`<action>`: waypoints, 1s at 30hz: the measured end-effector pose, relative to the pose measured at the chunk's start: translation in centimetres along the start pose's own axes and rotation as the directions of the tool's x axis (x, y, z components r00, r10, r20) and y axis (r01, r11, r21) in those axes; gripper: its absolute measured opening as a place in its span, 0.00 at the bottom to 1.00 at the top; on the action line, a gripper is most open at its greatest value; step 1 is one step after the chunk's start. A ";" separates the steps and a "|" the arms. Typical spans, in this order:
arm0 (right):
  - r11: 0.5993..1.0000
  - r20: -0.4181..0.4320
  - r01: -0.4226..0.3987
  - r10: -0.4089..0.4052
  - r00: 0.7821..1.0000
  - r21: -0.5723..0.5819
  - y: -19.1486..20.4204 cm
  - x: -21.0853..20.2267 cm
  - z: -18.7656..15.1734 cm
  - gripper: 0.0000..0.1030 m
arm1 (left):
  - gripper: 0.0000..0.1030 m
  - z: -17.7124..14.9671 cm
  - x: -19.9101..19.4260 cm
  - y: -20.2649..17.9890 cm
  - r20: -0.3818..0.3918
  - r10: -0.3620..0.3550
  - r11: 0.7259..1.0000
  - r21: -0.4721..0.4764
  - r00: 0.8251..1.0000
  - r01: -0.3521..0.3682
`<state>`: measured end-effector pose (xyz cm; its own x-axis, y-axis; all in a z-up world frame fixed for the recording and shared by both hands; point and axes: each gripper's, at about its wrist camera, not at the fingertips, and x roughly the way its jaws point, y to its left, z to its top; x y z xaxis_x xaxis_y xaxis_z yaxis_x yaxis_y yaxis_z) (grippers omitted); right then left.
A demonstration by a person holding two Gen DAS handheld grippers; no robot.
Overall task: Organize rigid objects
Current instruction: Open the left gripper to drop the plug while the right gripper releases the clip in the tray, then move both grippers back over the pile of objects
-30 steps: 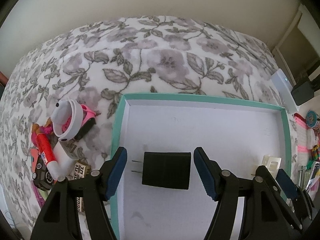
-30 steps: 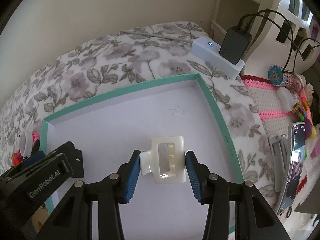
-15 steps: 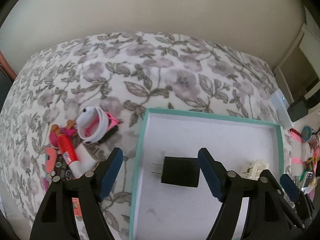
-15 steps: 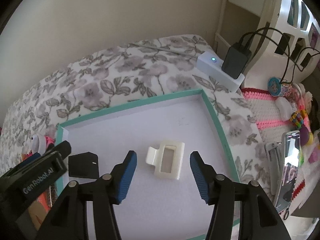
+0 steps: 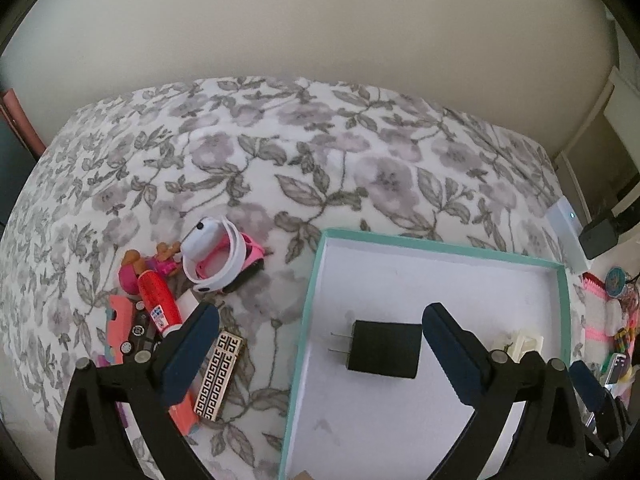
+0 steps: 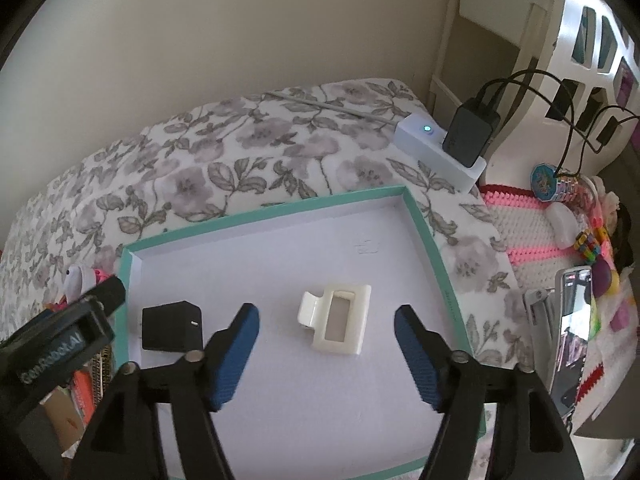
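A shallow teal-rimmed box [image 5: 310, 292] [image 6: 424, 224] with a white floor lies on the flowered bedspread. A black plug adapter [image 5: 384, 348] [image 6: 170, 326] rests flat on the box floor, prongs to the left. My left gripper [image 5: 320, 344] hangs above it, jaws opening wide, touching nothing. A cream hair claw clip [image 6: 336, 320] [image 5: 524, 342] lies on the floor further right. Above it is my right gripper [image 6: 326, 348], jaws opening, pads clear of the clip on both sides.
Left of the box lies a pile: white band [image 5: 216, 256], pink toys, red tube [image 5: 158, 298], patterned case [image 5: 218, 376]. A white power strip [image 6: 436, 148] with a black charger [image 6: 470, 136] sits at the bed's far right. A phone [image 6: 572, 332] and trinkets lie on a pink crocheted mat.
Both grippers let go, rose and spread wider. The adapter and the clip stay on the box floor. The left view has swung left, showing more of the toy pile.
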<state>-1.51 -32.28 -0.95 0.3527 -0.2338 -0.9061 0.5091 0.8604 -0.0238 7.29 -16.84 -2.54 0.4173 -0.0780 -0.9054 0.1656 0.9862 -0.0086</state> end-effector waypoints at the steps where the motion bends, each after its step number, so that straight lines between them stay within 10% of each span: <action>1: 1.000 -0.002 -0.003 0.003 1.000 0.001 0.0 0.1 0.0 0.75 | 0.99 0.0 0.0 0.1 0.008 0.002 1.000 0.002 1.000 -0.002; 9: 1.000 0.005 -0.008 0.008 1.000 -0.025 0.7 0.5 -0.3 1.00 | 0.99 0.0 -0.1 0.7 0.062 0.012 1.000 -0.001 0.998 -0.012; 30: 0.997 0.100 -0.070 0.073 0.992 -0.035 2.2 -3.0 -0.2 1.00 | 0.99 0.4 -6.2 4.5 0.222 0.043 0.999 -0.027 0.974 -0.038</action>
<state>-1.60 -29.59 1.68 0.4662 -0.2143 -0.8583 0.4554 0.8899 0.0252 5.85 -11.99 3.18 0.6119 -0.0660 -0.7882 0.1252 0.9920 0.0141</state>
